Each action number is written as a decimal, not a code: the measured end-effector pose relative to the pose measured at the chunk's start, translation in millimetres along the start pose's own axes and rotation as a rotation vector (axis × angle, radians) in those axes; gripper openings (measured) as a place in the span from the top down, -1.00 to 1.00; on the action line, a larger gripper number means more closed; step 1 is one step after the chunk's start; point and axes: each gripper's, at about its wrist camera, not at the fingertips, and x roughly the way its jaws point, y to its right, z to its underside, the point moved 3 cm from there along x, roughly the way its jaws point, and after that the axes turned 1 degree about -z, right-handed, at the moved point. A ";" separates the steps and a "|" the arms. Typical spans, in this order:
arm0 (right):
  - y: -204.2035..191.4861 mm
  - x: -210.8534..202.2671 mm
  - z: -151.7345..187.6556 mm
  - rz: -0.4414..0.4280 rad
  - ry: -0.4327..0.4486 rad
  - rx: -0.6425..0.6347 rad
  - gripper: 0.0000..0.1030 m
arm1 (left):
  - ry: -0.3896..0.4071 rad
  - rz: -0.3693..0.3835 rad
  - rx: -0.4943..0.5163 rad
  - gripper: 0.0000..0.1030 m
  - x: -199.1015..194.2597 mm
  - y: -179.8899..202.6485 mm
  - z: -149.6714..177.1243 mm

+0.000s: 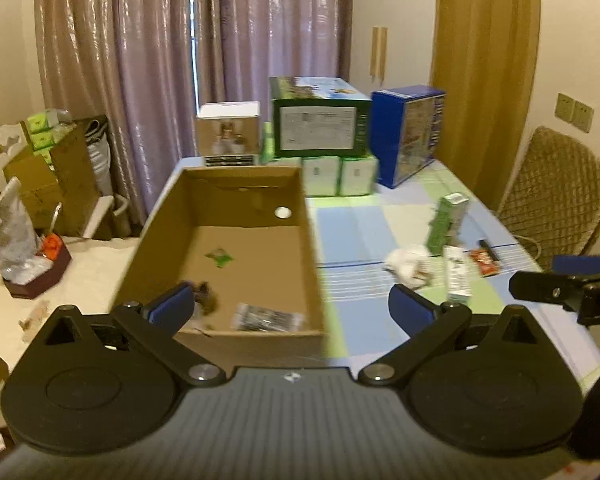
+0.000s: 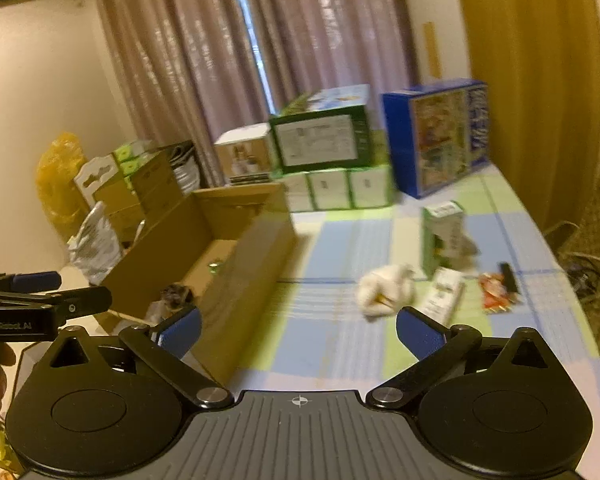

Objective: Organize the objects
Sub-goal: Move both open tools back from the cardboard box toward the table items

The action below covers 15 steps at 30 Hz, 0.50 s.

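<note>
With both the left gripper (image 1: 292,304) and right gripper (image 2: 299,332) spread wide and empty, approach the wad (image 2: 386,289) squarely, then drop it in the box (image 2: 244,264)

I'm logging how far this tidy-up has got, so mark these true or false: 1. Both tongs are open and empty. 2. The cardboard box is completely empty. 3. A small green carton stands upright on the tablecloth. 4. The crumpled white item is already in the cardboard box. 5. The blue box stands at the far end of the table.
1. True: left tongs and right tongs gape, holding nothing.
2. False: the cardboard box holds a dark packet and a few other bits.
3. True: the green carton stands upright.
4. False: the crumpled white item lies on the tablecloth.
5. True: see the blue box.
</note>
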 end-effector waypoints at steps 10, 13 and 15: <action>70.0 -48.8 32.9 0.125 -0.001 0.125 -0.96 | -0.023 0.095 0.007 -0.97 -5.7 70.6 20.8; 86.2 -59.1 40.2 0.150 -0.003 0.159 -0.96 | -0.040 0.114 0.015 -0.97 -2.1 85.8 25.4; 94.6 -64.5 43.5 0.159 -0.002 0.174 -0.96 | -0.046 0.125 0.025 -0.97 -0.6 95.2 27.3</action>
